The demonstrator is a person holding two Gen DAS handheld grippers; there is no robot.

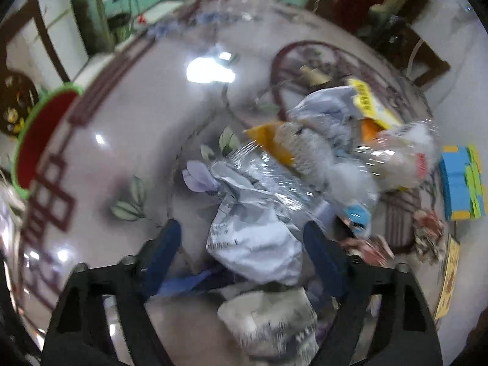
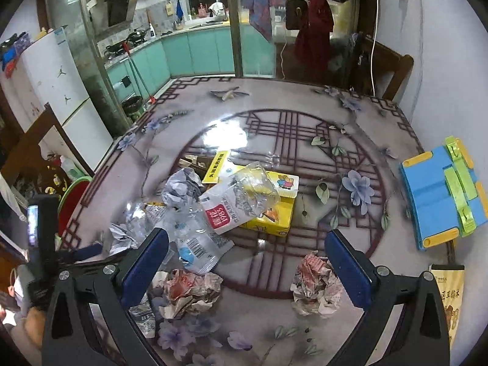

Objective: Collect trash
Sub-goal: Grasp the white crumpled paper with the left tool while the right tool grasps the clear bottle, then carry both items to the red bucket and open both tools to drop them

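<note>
The trash is a loose heap at the middle of the patterned table (image 2: 381,116): a crumpled white paper (image 1: 259,238) lies between the spread jaws of the left gripper (image 1: 241,238), not yet pinched as far as the blurred view shows. From the right wrist view, a yellow carton (image 2: 274,213) and clear wrappers (image 2: 241,195) sit at twelve o'clock, and two red-printed paper balls (image 2: 317,283) lie near the right gripper (image 2: 244,253), which is spread wide and empty. A red bin with a green rim (image 1: 33,140) waits at nine o'clock off the table edge. Judging by the heap, collecting has barely begun; nearly everything remains.
</note>
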